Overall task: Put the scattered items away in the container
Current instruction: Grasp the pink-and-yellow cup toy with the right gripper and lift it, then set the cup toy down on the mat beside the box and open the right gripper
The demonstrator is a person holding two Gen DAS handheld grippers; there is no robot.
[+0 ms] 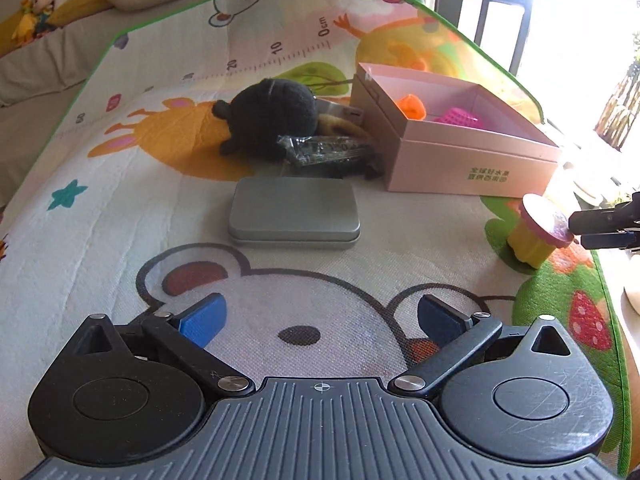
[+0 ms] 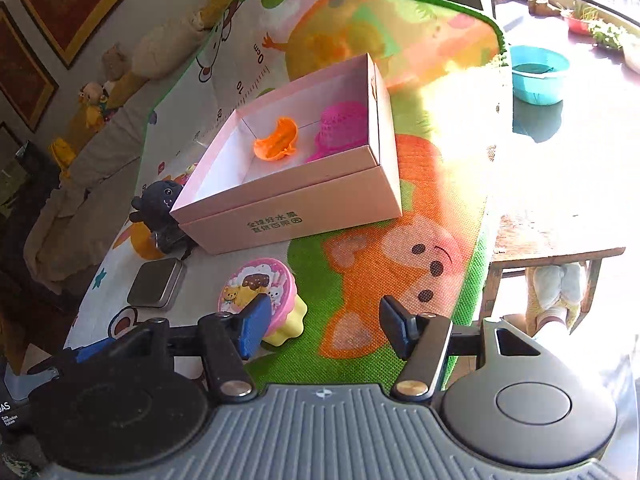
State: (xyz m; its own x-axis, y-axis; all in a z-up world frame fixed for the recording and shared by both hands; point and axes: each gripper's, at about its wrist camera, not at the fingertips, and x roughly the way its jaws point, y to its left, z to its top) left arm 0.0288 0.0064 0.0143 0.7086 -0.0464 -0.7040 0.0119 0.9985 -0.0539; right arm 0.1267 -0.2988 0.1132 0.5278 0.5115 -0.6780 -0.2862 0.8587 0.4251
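Note:
A pink cardboard box point(image 1: 472, 160) point(image 2: 288, 216) stands open on the play mat and holds an orange toy point(image 2: 278, 139) and a magenta toy point(image 2: 340, 126). A grey tin point(image 1: 294, 214) point(image 2: 158, 282) lies in front of my left gripper point(image 1: 320, 318), which is open and empty above the mat. A black plush point(image 1: 272, 118) point(image 2: 158, 204) and a dark plastic packet point(image 1: 324, 150) lie left of the box. A yellow cup with a pink lid point(image 1: 538, 236) point(image 2: 266, 292) stands by my right gripper point(image 2: 324, 330), which is open, its left finger beside the cup.
The cartoon play mat point(image 1: 100, 200) covers a table; its right edge point(image 2: 486, 216) drops off to a sunlit floor with a blue basin point(image 2: 538, 74). A sofa with plush toys point(image 1: 36, 8) sits at the back left.

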